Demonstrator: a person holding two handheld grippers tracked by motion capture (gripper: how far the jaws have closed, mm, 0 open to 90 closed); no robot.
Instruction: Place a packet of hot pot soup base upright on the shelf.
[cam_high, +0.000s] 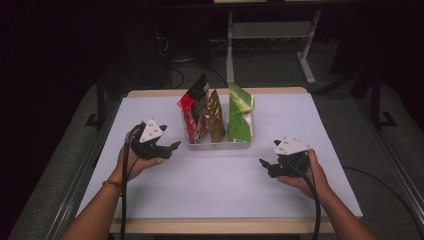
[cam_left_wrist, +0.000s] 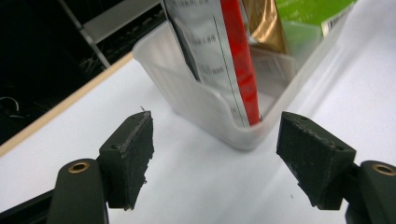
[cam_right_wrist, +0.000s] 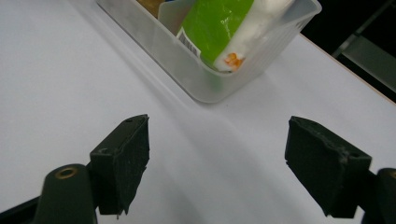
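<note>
So the clear plastic bin (cam_high: 218, 145) sits mid-table, a bit past centre toward 12 o'clock, with three snack bags standing upright in it: a red bag (cam_high: 192, 112) at the 9 o'clock end, a gold bag (cam_high: 215, 117) in the middle, and a green bag (cam_high: 240, 115) at the 3 o'clock end. They're packed close, leaning on each other, tops poking well above the rim.

From the bin, the left gripper (cam_high: 172, 146) is at roughly 8 o'clock, just beside the near-left corner and apart from it. In the left gripper view the bin's corner (cam_left_wrist: 243, 135) with the red bag (cam_left_wrist: 240, 60) in it sits straight ahead between the jaws, at 12 o'clock — jaws spread wide, nothing between the pads (cam_left_wrist: 135, 154).

The right gripper (cam_high: 263, 162) is at about 4 o'clock from the bin, a little farther off, low over the white table (cam_high: 225, 190). In its own view the bin's end (cam_right_wrist: 210, 88) holding the green bag (cam_right_wrist: 215, 28) lies ahead at 12 o'clock — jaws wide apart, holding nothing.
</note>
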